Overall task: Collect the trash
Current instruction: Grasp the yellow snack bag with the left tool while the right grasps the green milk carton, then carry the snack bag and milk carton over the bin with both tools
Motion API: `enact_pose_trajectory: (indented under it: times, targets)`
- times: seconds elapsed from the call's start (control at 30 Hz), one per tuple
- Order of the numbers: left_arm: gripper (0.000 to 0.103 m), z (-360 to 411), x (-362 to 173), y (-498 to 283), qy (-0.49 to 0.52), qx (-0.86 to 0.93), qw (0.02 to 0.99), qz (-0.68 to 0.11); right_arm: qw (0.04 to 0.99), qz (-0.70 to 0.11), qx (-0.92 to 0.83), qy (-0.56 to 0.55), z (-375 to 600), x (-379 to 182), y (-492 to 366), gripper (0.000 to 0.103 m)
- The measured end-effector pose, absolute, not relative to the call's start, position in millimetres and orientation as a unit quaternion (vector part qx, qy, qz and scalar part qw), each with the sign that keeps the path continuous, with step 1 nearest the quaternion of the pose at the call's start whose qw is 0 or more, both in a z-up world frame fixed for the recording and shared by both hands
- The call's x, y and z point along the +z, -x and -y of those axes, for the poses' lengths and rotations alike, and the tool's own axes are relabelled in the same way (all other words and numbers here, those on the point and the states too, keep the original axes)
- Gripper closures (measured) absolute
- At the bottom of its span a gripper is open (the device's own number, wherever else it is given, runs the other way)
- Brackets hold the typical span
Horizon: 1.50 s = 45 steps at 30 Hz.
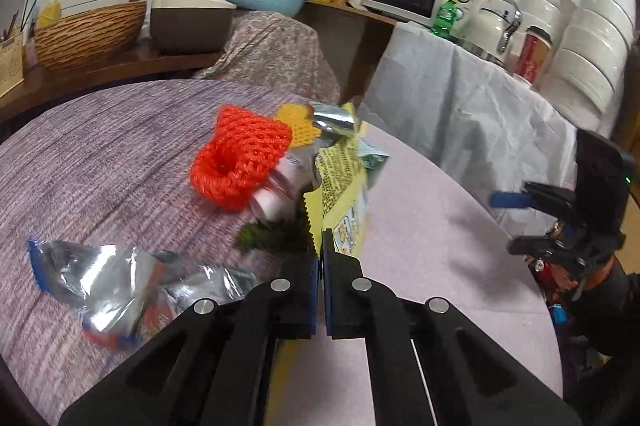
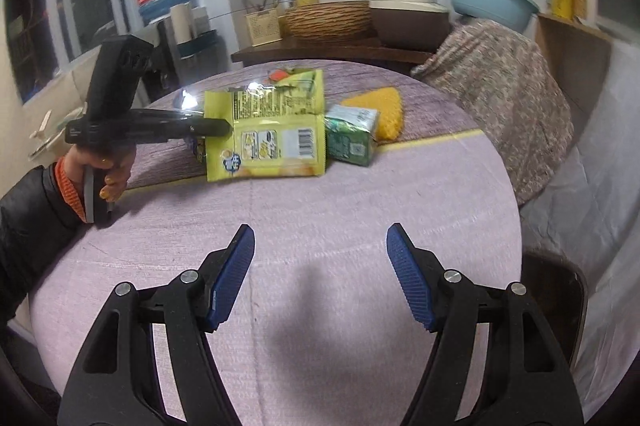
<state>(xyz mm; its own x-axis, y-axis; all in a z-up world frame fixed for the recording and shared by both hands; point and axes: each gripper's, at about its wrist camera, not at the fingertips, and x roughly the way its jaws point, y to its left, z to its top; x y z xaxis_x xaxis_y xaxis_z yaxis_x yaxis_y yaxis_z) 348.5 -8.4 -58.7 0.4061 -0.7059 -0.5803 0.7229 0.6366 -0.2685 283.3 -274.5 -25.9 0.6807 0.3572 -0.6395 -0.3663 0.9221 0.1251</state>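
My left claw [image 1: 322, 246] is clamped on the edge of the yellow bag [image 2: 266, 130], which sticks out just ahead of its tips, so I judge the pickup done and must next lift it toward the right claw [image 2: 320, 274], which gapes empty.

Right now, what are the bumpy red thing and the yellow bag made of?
The bumpy red net sleeve looks like soft foam mesh: matte, with open diamond holes, probably fruit padding. The yellow snack bag looks like thin printed plastic film, probably foil-lined: glossy, creased, with a silvery glint at its torn top. The left gripper pinches its zigzag edge.
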Motion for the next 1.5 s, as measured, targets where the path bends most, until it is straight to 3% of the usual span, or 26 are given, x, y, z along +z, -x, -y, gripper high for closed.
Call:
enact_pose_trajectory:
  times: [0.37, 0.87, 1.13, 1.3, 1.5]
  targets:
    - [0.100, -17, -49, -295, 0.027, -0.421, 0.844, -0.331, 0.914, -0.340, 0.213, 0.064, 245, -11, -345, 0.034]
    - [0.100, -43, -57, -256, 0.055, -0.394, 0.847, -0.351, 0.804, -0.359, 0.276, 0.385, 176, -42, -429, 0.034]
    - [0.100, -43, -60, -253, 0.059, -0.398, 0.846, -0.350, 0.774, -0.407, 0.309, 0.373, 171, -38, -454, 0.035]
    - [0.100, -43, -58, -251, 0.062, -0.396, 0.848, -0.347, 0.759, -0.429, 0.316, 0.374, 170, -28, -440, 0.051]
    - [0.100, -44, -58, -250, 0.073, -0.395, 0.847, -0.347, 0.764, -0.421, 0.312, 0.377, 173, -30, -417, 0.048]
